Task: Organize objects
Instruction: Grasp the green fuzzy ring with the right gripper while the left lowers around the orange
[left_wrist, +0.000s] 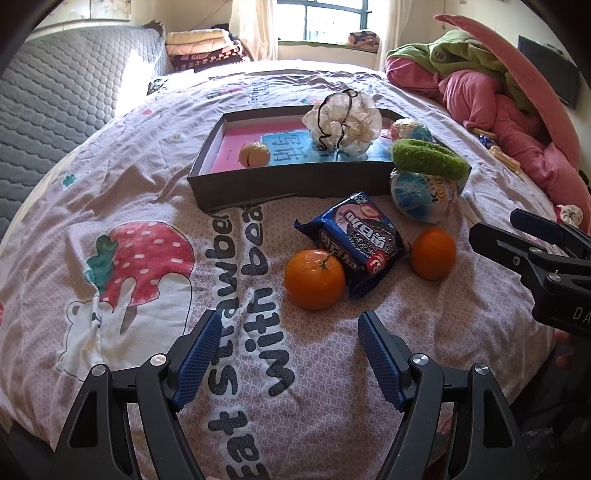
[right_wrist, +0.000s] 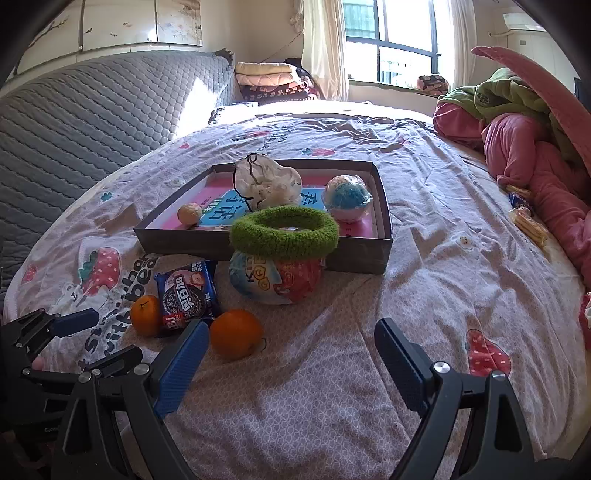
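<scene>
A dark shallow box (left_wrist: 280, 184) (right_wrist: 258, 243) lies on the bed. Inside it are a crumpled white bag (left_wrist: 341, 122) (right_wrist: 264, 181), a peeled fruit (left_wrist: 254, 154) (right_wrist: 189, 213) and a round blue snack pack (right_wrist: 347, 195). In front of the box lie two oranges (left_wrist: 314, 278) (left_wrist: 433, 253), a blue cookie pack (left_wrist: 356, 242) (right_wrist: 186, 295), and a second round snack pack (left_wrist: 423, 194) (right_wrist: 277, 277) with a green fuzzy ring (left_wrist: 430, 158) (right_wrist: 284, 230) on top. My left gripper (left_wrist: 286, 328) is open just short of the left orange. My right gripper (right_wrist: 291, 339) is open beside the right orange (right_wrist: 236, 334).
The printed bedsheet (left_wrist: 147, 258) covers the bed. Pink and green bedding (left_wrist: 498, 92) (right_wrist: 535, 147) is piled at the right, with small snack packets (right_wrist: 524, 218) beside it. A grey quilted headboard (right_wrist: 92, 110) stands at the left. Folded blankets (right_wrist: 269, 83) are stacked by the window.
</scene>
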